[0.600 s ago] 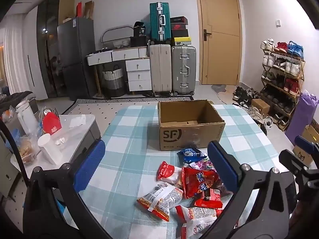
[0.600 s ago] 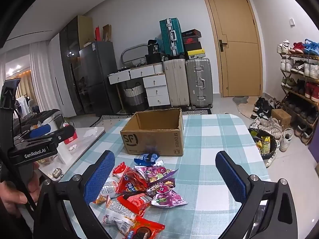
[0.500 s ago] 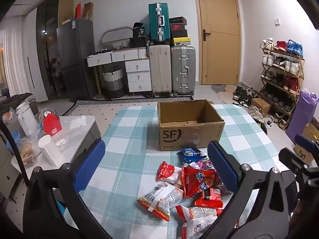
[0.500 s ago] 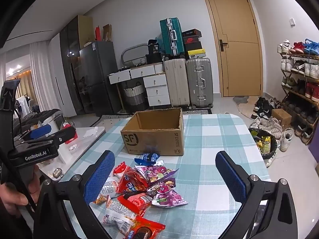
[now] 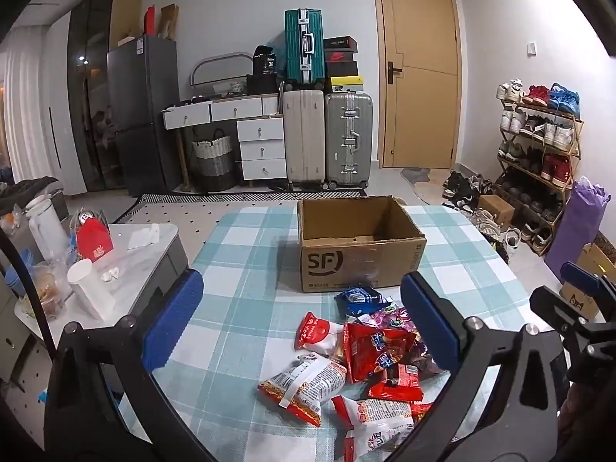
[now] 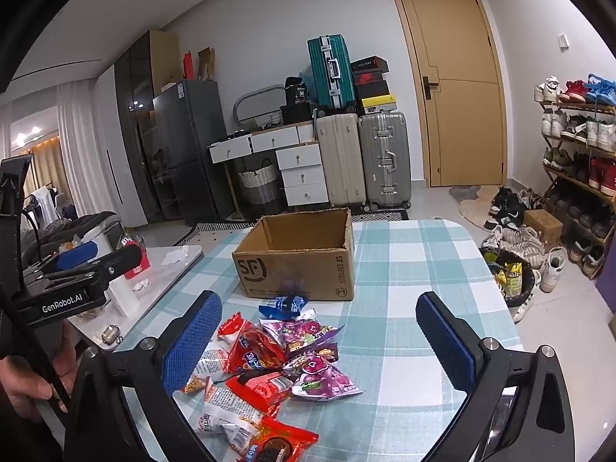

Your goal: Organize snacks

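Between the blue pads of the right gripper (image 6: 319, 335), spread as wide as they go and pinching nothing, sits most of the snack pile (image 6: 269, 362), so honestly that hand looks like the better placed one. It's tipped a bit downward over the checked tablecloth (image 6: 415, 269), and the packets lie just ahead of and below the pads. The left gripper (image 5: 300, 323) is wide open and empty too, but from its side the heap sits off toward its right pad, not centred. Past the pile, straight on, is the open cardboard box (image 6: 296, 261), nothing visible in it, with the small blue packet (image 6: 285, 305) lying just in front of its near wall. The pile stretches from the grippers toward the box, so my guess is it's grab, then carry forward.
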{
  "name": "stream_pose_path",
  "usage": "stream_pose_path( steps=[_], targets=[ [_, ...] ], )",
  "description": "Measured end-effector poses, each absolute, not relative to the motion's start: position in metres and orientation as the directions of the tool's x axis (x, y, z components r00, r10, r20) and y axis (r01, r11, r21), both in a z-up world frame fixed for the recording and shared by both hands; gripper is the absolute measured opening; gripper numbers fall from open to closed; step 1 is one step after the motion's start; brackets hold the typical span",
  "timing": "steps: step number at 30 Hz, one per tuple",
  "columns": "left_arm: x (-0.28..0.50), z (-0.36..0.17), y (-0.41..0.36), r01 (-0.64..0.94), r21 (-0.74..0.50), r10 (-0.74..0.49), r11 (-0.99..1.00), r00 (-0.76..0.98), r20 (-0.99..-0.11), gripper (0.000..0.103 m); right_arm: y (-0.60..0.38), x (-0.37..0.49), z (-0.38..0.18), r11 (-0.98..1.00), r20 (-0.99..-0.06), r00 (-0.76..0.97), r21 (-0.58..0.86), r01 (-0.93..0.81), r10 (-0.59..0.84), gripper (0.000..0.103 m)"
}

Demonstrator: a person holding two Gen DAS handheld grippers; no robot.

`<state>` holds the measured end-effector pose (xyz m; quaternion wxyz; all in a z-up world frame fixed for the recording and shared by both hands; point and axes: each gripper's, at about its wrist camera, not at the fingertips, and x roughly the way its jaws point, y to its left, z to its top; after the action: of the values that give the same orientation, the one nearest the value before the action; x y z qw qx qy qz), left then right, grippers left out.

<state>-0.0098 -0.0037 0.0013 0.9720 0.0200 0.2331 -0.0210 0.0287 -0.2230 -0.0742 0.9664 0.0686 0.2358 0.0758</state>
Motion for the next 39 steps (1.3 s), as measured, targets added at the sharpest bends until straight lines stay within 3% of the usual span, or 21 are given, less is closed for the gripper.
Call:
stream_pose_path(
  steps=[39],
  targets=[
    [-0.0108,-0.0036,-0.0022,0.051,0.018,-0.037,0.999,0.883,-0.469,0.102,-0.2145,0.0266,-0.0789,0.977,-0.445,0.874,0.17,-0.131,0.194,0.103]
  ],
)
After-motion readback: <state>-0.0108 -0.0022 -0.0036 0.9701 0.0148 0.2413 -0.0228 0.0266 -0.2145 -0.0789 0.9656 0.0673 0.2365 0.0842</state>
